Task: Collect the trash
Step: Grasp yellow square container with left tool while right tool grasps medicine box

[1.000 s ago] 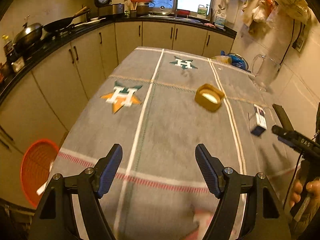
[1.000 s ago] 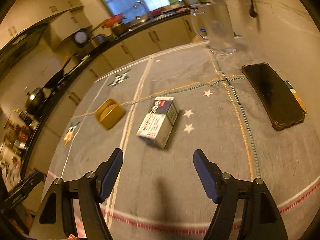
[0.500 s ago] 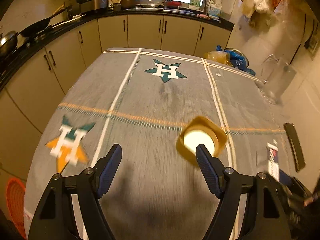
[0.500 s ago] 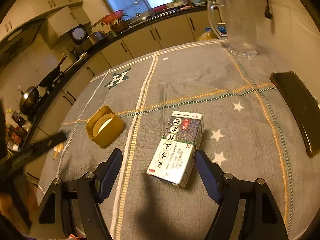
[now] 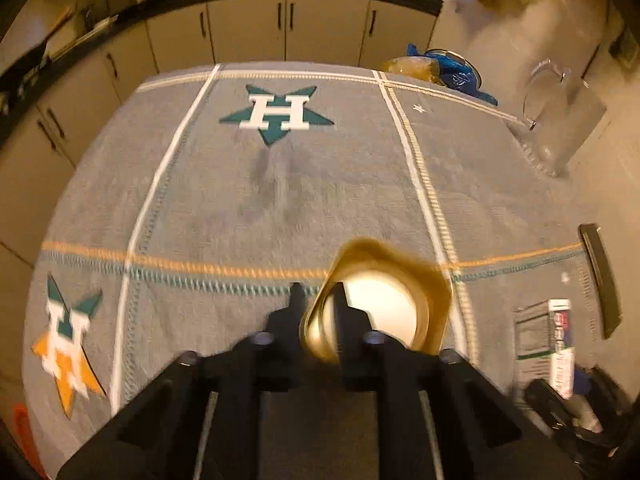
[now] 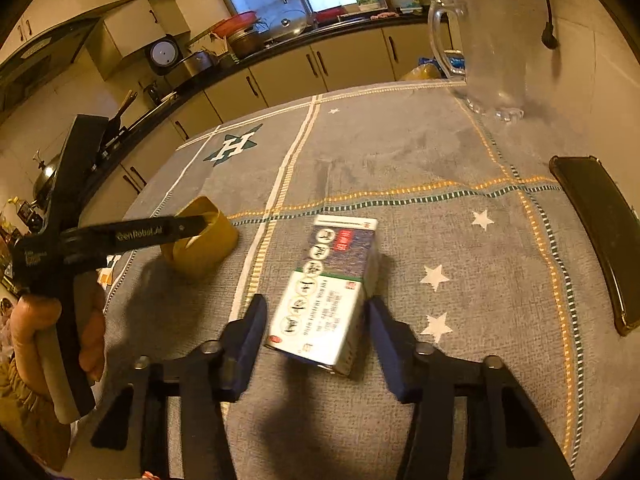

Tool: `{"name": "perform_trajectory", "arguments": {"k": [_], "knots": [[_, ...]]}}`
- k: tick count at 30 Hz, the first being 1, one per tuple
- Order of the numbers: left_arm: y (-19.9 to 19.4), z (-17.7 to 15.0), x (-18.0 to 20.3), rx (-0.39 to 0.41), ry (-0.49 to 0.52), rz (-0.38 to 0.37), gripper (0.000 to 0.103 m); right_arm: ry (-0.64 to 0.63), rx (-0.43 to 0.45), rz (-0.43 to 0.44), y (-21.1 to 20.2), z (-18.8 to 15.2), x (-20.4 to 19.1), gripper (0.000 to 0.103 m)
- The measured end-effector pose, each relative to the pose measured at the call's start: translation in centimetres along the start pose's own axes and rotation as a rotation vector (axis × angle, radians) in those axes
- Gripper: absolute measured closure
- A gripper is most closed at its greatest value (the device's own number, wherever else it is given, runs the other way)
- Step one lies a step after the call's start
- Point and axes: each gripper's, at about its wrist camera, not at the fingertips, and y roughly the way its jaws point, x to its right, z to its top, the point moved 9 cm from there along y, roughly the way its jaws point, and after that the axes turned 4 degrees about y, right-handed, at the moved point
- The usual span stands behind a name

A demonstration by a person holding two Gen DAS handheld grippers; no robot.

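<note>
Jaws: the left gripper [image 5: 318, 300] has just closed, pinched thin on the near wall of the tub [image 5: 384, 304], one finger outside, one inside. The right gripper [image 6: 314, 320] jaws have just been narrowing and now flank the box [image 6: 328, 292]; a small gap shows at the left pad, contact at the right pad probable but blurred, so not counted as a grip.

Tub: yellow, squarish, opening tilted toward the left camera, pale bottom visible; it sits on the grey cloth of the table [image 5: 240, 200], on the orange stripe.

Box: lies flat on the table, long axis running away from the right camera, far end leaning slightly right, printed face up. Box and tub apart, box to the tub's right.

Left hand [image 6: 48, 340] grips the handle at the left edge of the right view, the gripper reaching across to the tub.

The near end of the tub is hidden behind the left fingers. Phone [image 6: 600, 232], dark, lies right of the box, partly cut by the lens rim. Jug [image 6: 488, 56], clear, at the far corner.
</note>
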Motion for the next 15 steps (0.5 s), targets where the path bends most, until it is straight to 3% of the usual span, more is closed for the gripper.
{"name": "perform_trajectory", "arguments": {"k": [3,15], "knots": [[-1.5,-1.2,0.2,0.017,-0.017,0.009,0.096,0.006,0.01,0.014,-0.5,0.1,0.1,0.058],[-10.7,-9.7,-0.2,0.114,-0.128,-0.028,0.096,-0.017,0.049,0.08,-3.0,-0.5,-1.0,0.059]]}}
